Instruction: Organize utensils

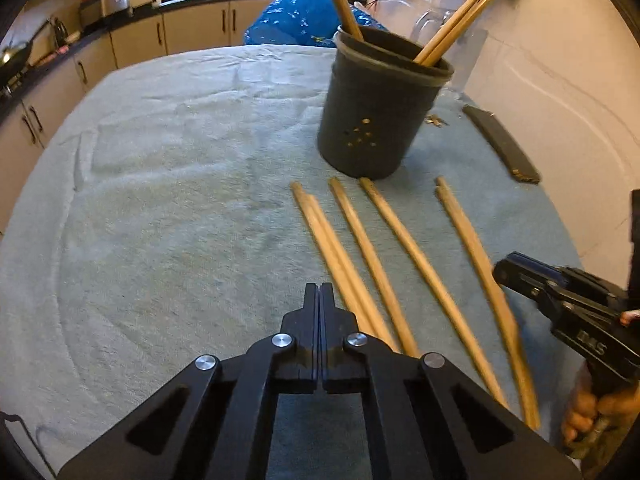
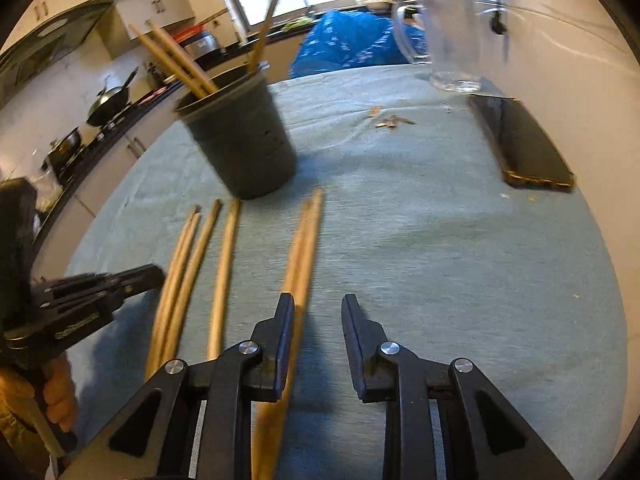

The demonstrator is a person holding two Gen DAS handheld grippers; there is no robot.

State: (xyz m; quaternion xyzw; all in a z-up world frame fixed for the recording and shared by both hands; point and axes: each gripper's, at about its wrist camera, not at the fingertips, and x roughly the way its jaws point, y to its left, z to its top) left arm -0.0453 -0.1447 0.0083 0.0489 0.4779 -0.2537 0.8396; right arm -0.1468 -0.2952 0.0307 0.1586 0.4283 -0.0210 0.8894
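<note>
The left gripper (image 1: 320, 292) is closed on nothing beside the chopsticks (image 1: 376, 256); the right gripper (image 2: 316, 308) stands apart, one pair (image 2: 300, 256) touching its left finger; the holder (image 2: 240, 140) at 11 o'clock.

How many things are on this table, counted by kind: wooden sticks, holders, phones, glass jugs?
Dark holder: 1
Wooden sticks standing in it: 3
Wooden sticks lying flat: 6
Phone: 1
Glass jug: 1
Total: 12
</note>
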